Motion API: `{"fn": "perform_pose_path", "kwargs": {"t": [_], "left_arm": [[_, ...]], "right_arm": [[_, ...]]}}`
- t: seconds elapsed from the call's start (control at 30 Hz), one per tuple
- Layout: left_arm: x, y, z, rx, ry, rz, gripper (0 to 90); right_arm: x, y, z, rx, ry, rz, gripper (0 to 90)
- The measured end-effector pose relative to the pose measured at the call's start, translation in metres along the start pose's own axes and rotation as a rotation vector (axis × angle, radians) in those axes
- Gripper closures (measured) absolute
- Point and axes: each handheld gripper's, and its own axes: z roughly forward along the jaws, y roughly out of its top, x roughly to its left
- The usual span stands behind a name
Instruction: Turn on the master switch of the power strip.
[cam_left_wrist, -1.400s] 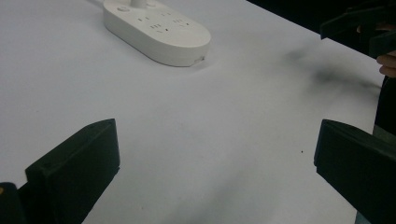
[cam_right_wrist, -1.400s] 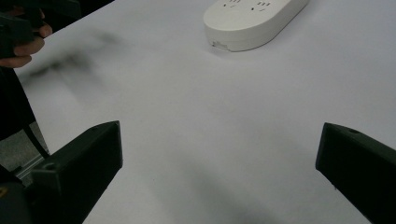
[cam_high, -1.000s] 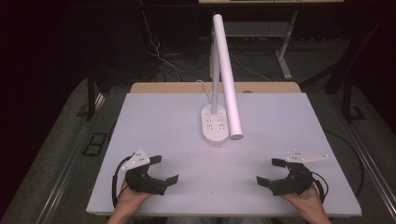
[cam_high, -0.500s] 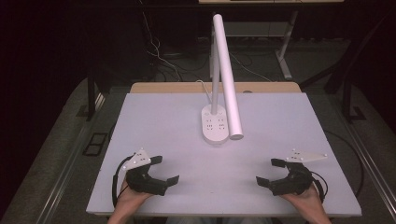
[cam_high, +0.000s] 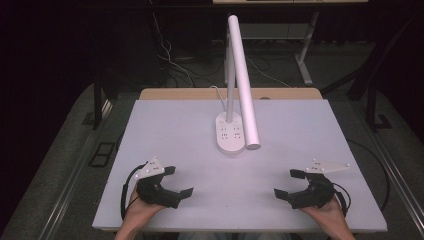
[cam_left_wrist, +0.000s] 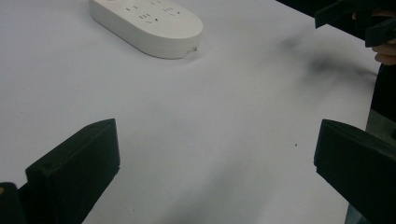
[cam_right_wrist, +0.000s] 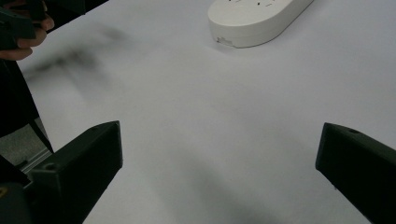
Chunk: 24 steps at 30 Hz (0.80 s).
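High view, lamp: white desk lamp with oval socketed base (cam_high: 230, 132) at table centre, toward the far edge; long white tube head (cam_high: 243, 82) slanting down toward the near side.
High view, table: pale grey rectangular tabletop (cam_high: 300, 130), bare around the base.
High view, left gripper: black two-jaw left gripper (cam_high: 181, 180) at near-left, in a hand, jaws spread wide, nothing between them (grey three-cornered plate on top).
High view, right gripper: black two-jaw right gripper (cam_high: 287, 183) at near-right, in a hand, likewise spread wide and empty; well apart from the lamp.
Left gripper view: both jaws far apart over bare table; lamp base (cam_left_wrist: 147, 22) ahead at upper left; other gripper (cam_left_wrist: 355, 18) at top right.
Right gripper view: jaws far apart, gripping nothing; lamp base (cam_right_wrist: 254, 16) ahead at top; other gripper (cam_right_wrist: 16, 23) at top left.
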Motion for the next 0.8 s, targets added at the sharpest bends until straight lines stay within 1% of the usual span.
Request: {"fn": "perform_pose_path", "kwargs": {"t": [0.1, 0.17, 0.23, 0.27, 0.4, 0.43, 0.6, 0.67, 0.7, 0.73, 0.8], "left_arm": [[0.000, 0.002, 0.000, 0.001, 0.003, 0.001, 0.0], [0.001, 0.006, 0.000, 0.005, 0.001, 0.010, 0.0], [0.001, 0.008, 0.000, 0.005, 0.002, 0.007, 0.0], [0.002, 0.009, 0.000, 0.008, 0.003, 0.010, 0.0], [0.005, 0.015, 0.001, 0.017, 0.004, 0.001, 0.0], [0.006, 0.016, 0.001, 0.023, 0.005, 0.006, 0.0], [0.010, 0.022, 0.001, 0.022, 0.006, 0.004, 0.0], [0.013, 0.027, 0.000, 0.024, 0.005, 0.008, 0.0], [0.013, 0.027, 0.000, 0.024, 0.005, 0.008, 0.0], [0.014, 0.031, 0.000, 0.028, 0.002, 0.010, 0.0], [0.015, 0.033, 0.000, 0.028, 0.000, 0.011, 0.0]], "right_arm": [[0.000, 0.000, 0.000, 0.000, -0.001, 0.001, 0.0], [0.000, 0.000, -0.001, -0.002, -0.003, 0.000, 0.0], [-0.001, 0.000, -0.002, -0.002, -0.006, 0.003, 0.0], [-0.001, 0.000, -0.002, -0.003, -0.006, 0.003, 0.0], [-0.001, 0.000, -0.002, -0.004, -0.008, 0.002, 0.0], [-0.001, 0.000, -0.002, -0.004, -0.009, 0.002, 0.0], [-0.001, -0.001, -0.002, -0.001, -0.011, 0.001, 0.0], [-0.002, -0.001, -0.002, -0.002, -0.012, 0.001, 0.0], [-0.002, -0.001, -0.003, -0.002, -0.012, 0.001, 0.0], [-0.002, -0.001, -0.003, -0.002, -0.013, 0.004, 0.0], [-0.002, -0.001, -0.003, -0.002, -0.012, 0.004, 0.0]]}}
